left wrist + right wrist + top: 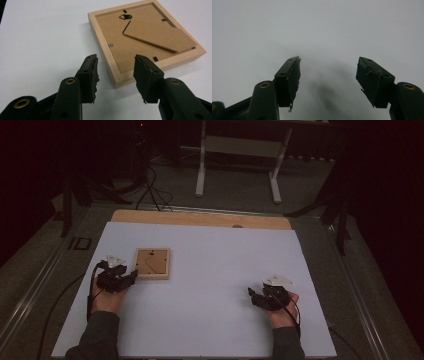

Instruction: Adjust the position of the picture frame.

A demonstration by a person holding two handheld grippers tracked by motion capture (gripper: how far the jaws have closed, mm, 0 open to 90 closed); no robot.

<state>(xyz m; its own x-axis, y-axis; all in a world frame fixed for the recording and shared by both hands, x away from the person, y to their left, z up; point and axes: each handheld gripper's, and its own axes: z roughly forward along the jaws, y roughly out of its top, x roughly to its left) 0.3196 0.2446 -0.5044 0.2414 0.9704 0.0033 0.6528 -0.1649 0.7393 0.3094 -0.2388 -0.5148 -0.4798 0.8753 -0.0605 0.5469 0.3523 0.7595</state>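
Observation:
A small wooden picture frame lies face down on the white board, its brown backing and folded stand facing up. My left gripper sits just left of the frame's near corner. In the left gripper view its jaws stand open, with the frame corner just beyond and between the tips, and neither pad touches it. My right gripper rests at the board's near right, open, with only white surface beneath it.
The white board covers a wooden tabletop whose far edge shows beyond it. Past the table stand a white desk frame and dark cables on the floor. A cable trails from the left gripper.

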